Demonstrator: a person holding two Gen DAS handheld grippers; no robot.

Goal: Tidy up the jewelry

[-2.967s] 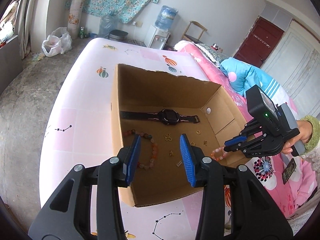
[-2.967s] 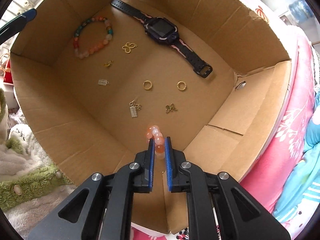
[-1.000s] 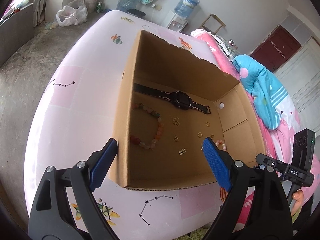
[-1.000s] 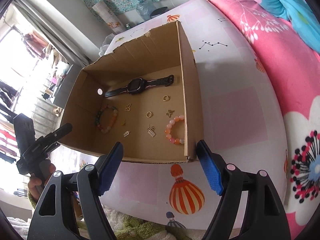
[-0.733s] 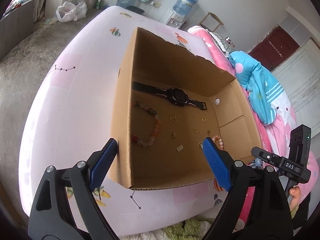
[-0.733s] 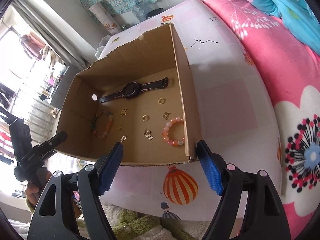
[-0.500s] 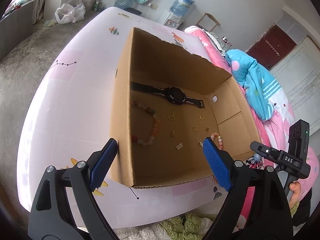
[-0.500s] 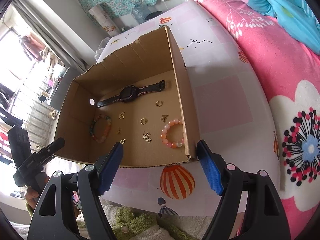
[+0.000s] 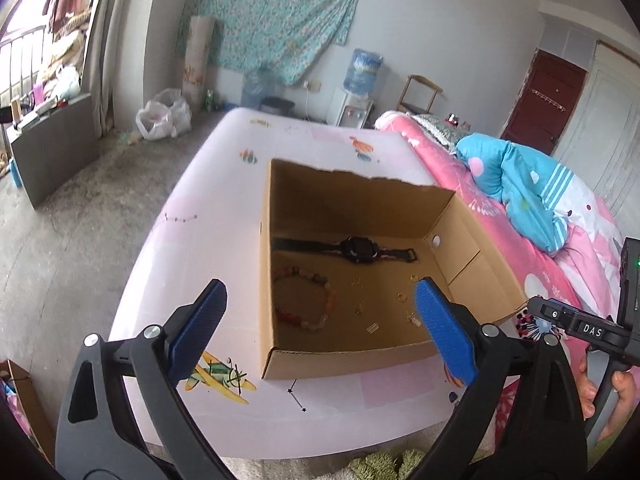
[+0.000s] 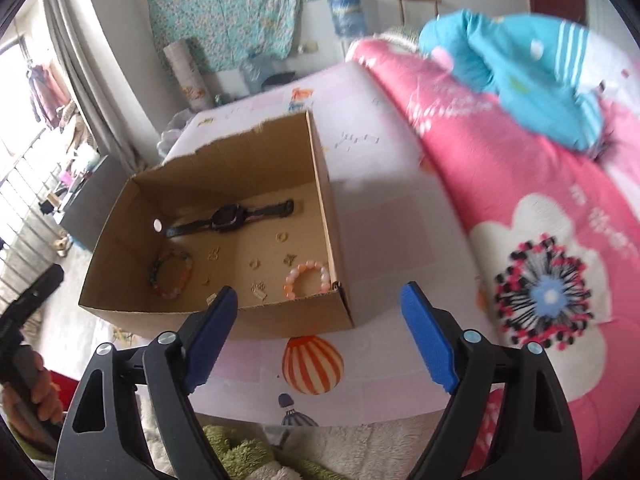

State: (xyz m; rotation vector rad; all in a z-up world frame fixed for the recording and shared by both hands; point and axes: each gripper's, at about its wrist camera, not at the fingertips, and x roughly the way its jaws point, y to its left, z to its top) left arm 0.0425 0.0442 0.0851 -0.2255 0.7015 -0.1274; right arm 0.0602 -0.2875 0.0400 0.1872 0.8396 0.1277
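Both tongs, left (image 9: 320,320) and right (image 10: 316,328), have just widened and grip nothing outside the box (image 10: 224,320), where watch (image 10: 228,218), bracelets (image 10: 306,280) and charms lie, so sorting seems finished.

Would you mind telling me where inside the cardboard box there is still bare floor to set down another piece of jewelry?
In the brown cardboard box, bare floor lies between the black watch and the back wall. The near half is crowded: the multicoloured bead bracelet, the small gold charms and rings and the pink-orange bead bracelet.
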